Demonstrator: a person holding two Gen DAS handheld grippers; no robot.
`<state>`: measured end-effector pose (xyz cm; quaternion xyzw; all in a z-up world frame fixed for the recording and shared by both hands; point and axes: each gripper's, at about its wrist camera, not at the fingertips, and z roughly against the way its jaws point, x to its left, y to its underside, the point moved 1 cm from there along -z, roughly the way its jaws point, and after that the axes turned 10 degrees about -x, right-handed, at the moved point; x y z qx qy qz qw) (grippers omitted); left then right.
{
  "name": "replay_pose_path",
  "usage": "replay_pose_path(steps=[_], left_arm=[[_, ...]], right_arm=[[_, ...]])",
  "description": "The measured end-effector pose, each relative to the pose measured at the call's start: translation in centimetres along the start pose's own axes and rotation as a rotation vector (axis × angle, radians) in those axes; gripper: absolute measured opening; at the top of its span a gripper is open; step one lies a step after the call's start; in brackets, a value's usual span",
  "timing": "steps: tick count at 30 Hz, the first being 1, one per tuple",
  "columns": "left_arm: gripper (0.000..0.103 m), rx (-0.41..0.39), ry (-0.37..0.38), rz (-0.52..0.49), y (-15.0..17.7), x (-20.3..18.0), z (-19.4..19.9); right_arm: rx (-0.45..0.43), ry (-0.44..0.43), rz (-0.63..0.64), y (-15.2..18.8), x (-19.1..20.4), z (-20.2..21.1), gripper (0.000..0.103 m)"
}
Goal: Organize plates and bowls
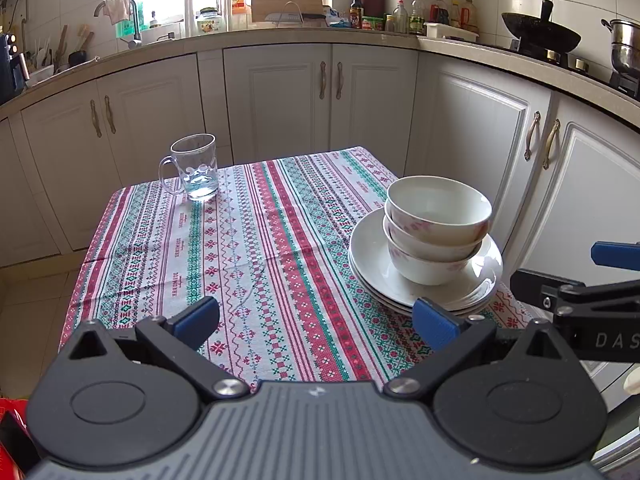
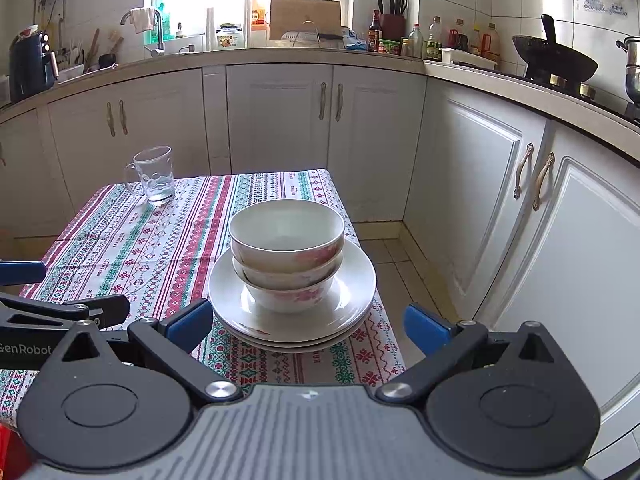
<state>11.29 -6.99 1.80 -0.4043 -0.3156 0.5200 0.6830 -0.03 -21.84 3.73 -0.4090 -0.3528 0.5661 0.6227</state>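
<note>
Three nested white floral bowls sit on stacked white plates at the cloth-covered surface's near right; left tongs and right tongs hover empty, spread wide. Stacking appears complete; next likely lifts the pile.

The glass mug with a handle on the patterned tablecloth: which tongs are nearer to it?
Left. The left tongs face the mug up the cloth; the right tongs sit farther right, before the stacked bowls.
</note>
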Motion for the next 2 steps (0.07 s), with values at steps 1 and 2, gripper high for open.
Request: replay_pose_path(steps=[1,2], left_arm=[[0.102,0.001,0.001,0.001,-0.02,0.01,-0.03],[0.102,0.003,0.002,0.003,-0.02,0.02,-0.03]], right_arm=[[0.001,0.000,0.000,0.00,0.01,0.01,0.103],[0.001,0.001,0.001,0.00,0.03,0.00,0.103]])
